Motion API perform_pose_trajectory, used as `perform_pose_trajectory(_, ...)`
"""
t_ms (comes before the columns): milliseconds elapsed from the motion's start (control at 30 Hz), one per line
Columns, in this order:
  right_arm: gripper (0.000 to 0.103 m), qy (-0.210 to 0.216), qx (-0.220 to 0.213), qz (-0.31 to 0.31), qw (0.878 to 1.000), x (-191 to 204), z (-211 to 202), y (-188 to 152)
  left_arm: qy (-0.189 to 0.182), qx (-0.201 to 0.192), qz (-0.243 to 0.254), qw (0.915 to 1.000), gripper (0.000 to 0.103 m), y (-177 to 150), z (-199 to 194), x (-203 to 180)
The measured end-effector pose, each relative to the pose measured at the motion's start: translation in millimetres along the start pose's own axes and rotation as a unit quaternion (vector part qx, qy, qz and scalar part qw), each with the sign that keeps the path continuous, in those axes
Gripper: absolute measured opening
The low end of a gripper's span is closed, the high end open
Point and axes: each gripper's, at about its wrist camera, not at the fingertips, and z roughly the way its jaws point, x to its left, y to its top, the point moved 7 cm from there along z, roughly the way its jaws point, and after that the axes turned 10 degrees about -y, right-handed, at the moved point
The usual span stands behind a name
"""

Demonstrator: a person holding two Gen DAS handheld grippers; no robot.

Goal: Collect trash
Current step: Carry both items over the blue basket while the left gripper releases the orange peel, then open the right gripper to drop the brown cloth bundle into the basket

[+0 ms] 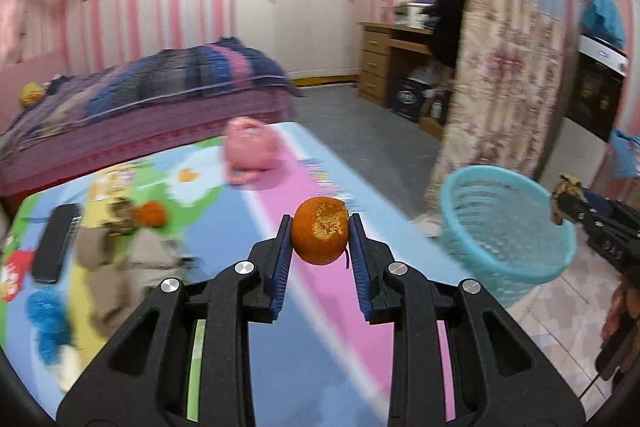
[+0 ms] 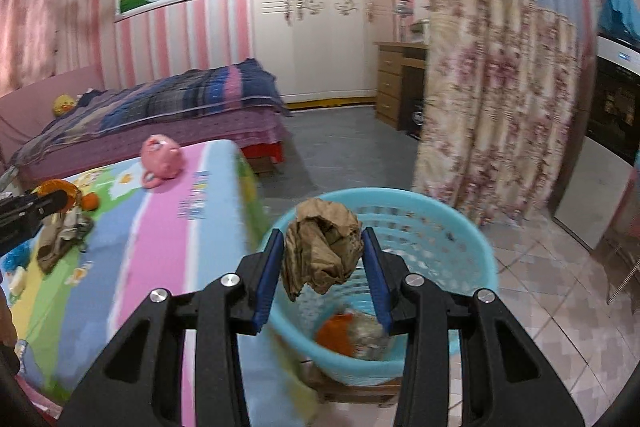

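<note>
- Pinching an orange peel (image 1: 320, 235) between its blue pads, the left gripper (image 1: 319, 247) holds it above the colourful mat (image 1: 276, 307); the peel's torn patch faces the camera
- Right gripper (image 2: 323, 259) clamped on a crumpled brown paper (image 2: 322, 251), held over the blue basket (image 2: 452, 227); orange scrap (image 2: 336, 333) and other litter lie inside the basket
- More brown paper (image 1: 120, 247) and a second orange piece (image 1: 150, 214) rest on the mat, left of the held peel
- Pink plush toy (image 2: 160, 161) at the mat's far end; bed (image 2: 160, 115) beyond
</note>
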Motion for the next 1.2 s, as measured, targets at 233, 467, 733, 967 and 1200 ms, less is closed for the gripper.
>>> perform_pose_trajectory(233,0.040,-0.041,0.008,0.014,0.999,-47.7,15.5,-10.4,-0.058,0.017,0.038,0.9975,0.027,11.2,47.8,-68.5)
perform_pose_trajectory(467,0.040,-0.071,0.011,0.034,0.997,-74.3,33.4,-12.1,-0.101,0.034,0.033,0.9937,0.027,7.6,86.8,-107.9)
perform_pose_trajectory(733,0.040,-0.094,0.010,0.042,0.995,-89.9,53.5,-8.9,-0.124,0.036,0.038,0.9909,0.027,13.2,131.5,-142.4)
perform_pose_trajectory(967,0.040,-0.095,0.016,0.049,0.994,-94.6,66.3,-14.7,-0.121,0.045,0.064,0.9895,0.044,7.8,153.0,-155.6)
perform_pose_trajectory(1200,0.040,-0.090,0.026,0.048,0.994,-87.5,70.8,-22.9,-0.074,0.025,0.069,0.9946,0.081,15.2,148.0,-135.3)
